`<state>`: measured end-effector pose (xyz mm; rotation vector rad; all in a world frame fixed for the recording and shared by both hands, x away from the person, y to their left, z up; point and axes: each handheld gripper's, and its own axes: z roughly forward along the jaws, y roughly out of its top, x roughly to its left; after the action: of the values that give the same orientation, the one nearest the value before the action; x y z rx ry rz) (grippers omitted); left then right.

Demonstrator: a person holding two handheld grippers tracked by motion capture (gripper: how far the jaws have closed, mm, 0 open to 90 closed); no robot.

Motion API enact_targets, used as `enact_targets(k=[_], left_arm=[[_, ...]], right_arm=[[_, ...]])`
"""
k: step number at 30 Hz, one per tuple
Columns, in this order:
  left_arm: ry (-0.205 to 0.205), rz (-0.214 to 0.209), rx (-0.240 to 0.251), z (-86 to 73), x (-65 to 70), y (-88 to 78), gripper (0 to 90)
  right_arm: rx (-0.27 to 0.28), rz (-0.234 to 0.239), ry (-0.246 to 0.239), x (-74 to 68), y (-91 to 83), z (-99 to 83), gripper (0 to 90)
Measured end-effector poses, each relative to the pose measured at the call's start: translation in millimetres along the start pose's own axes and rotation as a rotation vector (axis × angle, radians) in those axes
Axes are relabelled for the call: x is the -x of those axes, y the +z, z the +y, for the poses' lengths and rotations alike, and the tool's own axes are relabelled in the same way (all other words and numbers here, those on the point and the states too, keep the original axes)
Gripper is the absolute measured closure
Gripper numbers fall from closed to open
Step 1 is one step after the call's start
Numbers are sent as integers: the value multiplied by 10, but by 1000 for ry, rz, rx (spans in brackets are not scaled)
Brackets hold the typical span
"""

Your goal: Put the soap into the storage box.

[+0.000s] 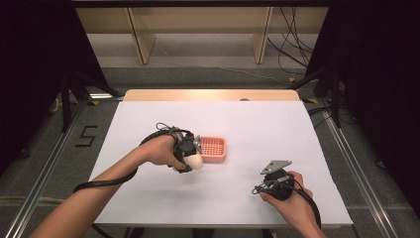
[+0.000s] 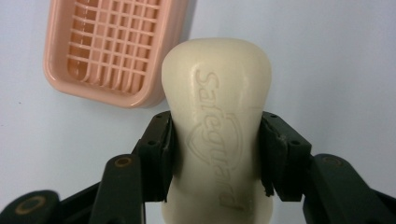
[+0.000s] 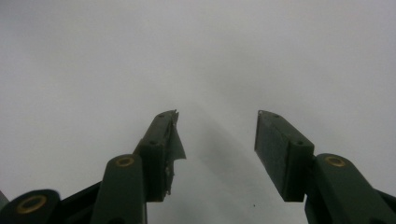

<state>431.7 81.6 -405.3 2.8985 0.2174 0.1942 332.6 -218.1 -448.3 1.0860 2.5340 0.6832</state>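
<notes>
The left tongs (image 2: 217, 154) clamp a smooth cream soap bar (image 2: 217, 116) just beside the pink soap dish (image 2: 109, 51), where it could slip free onto the bench (image 1: 247, 124); the right tongs (image 3: 217, 154) gape empty.

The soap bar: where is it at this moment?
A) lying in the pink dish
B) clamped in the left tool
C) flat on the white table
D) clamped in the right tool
B: the soap bar sits pinched between the left tool's black jaws, beside the pink dish.
</notes>
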Motion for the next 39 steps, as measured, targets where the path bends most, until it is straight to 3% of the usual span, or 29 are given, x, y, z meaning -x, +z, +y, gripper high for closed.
enact_targets(k=[3, 4, 6, 25, 26, 28, 37, 39], left_arm=[[-6, 5, -4, 5, -26, 1, 491], [-5, 8, -6, 7, -37, -1, 491], [-8, 7, -4, 11, -56, -4, 491], [-5, 21, -3, 66, -213, -13, 491], [-10, 20, -4, 71, -221, -14, 491], [-7, 24, -1, 80, -239, -16, 491], [-6, 22, 0, 112, -277, 9, 491], [-7, 20, 2, 120, -291, 12, 491]], right_arm=[[1, 3, -32, 19, 8, 1, 495], [-3, -2, 6, -1, -4, 2, 495], [-9, -9, 16, -9, -13, 2, 495], [6, 1, -3, -2, -6, -2, 495], [-1, 4, 22, -20, -15, -1, 495], [16, -3, -17, 9, 0, 1, 495], [4, -12, -4, -2, -9, 0, 495], [11, 9, -19, 12, 9, 0, 495]])
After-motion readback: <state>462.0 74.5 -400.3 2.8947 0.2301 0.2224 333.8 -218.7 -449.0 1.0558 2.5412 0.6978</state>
